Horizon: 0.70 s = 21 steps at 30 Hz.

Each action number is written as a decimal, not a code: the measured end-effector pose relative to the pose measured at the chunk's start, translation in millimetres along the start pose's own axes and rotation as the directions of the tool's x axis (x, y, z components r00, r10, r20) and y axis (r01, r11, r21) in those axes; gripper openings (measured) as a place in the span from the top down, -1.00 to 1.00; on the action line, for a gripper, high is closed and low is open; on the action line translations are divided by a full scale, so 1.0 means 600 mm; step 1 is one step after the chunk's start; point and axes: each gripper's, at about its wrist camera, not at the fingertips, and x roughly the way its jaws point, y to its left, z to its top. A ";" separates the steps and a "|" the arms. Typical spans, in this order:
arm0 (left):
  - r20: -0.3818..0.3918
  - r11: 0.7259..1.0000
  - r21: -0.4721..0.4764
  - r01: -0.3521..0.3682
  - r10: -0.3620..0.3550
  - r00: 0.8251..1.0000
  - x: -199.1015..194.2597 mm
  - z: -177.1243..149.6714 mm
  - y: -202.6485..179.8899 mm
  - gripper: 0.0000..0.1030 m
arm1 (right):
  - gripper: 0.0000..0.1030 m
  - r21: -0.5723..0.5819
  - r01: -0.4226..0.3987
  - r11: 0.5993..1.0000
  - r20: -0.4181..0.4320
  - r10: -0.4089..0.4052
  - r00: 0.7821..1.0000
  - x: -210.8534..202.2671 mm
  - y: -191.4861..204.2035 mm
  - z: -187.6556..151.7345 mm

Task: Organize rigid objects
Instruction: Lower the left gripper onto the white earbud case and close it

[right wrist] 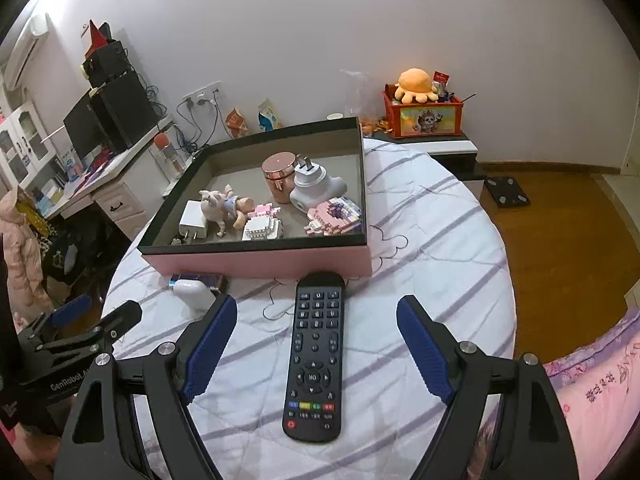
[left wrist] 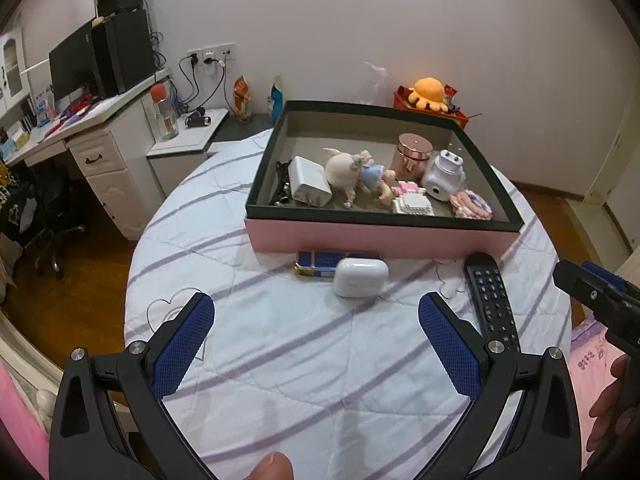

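Both grippers tilt down over the striped bed (right wrist: 440, 216). The right gripper (right wrist: 316, 320) has its fingers spread wide, straddling the black remote (right wrist: 315, 356) without touching it. The left gripper (left wrist: 316, 320) gapes empty short of the white earbud case (left wrist: 361, 277), which hides part of a blue pack (left wrist: 320, 263) by the pink box (left wrist: 380, 238).

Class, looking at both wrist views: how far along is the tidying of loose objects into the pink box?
Done: the pink box already holds the charger, doll, copper jar and others. In hand: nothing; left gripper and right gripper are open. Left: remote, white case and blue pack on the quilt.
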 end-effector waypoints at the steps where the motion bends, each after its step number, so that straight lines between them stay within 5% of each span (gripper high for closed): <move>1: 0.001 1.000 0.001 0.006 -0.006 1.000 -0.002 -0.002 -0.002 -1.00 | -0.62 -0.001 -0.001 1.000 0.002 0.001 1.000 -0.004 0.000 -0.005; 8: 0.006 1.000 0.011 0.011 -0.011 1.000 0.003 -0.004 -0.020 -1.00 | -0.62 -0.018 -0.021 1.000 0.014 0.021 1.000 -0.012 0.011 -0.006; 21: -0.059 1.000 0.019 -0.008 0.009 0.998 0.117 0.011 -0.034 -1.00 | -0.62 0.010 0.002 1.000 -0.021 -0.002 1.000 0.017 -0.017 -0.003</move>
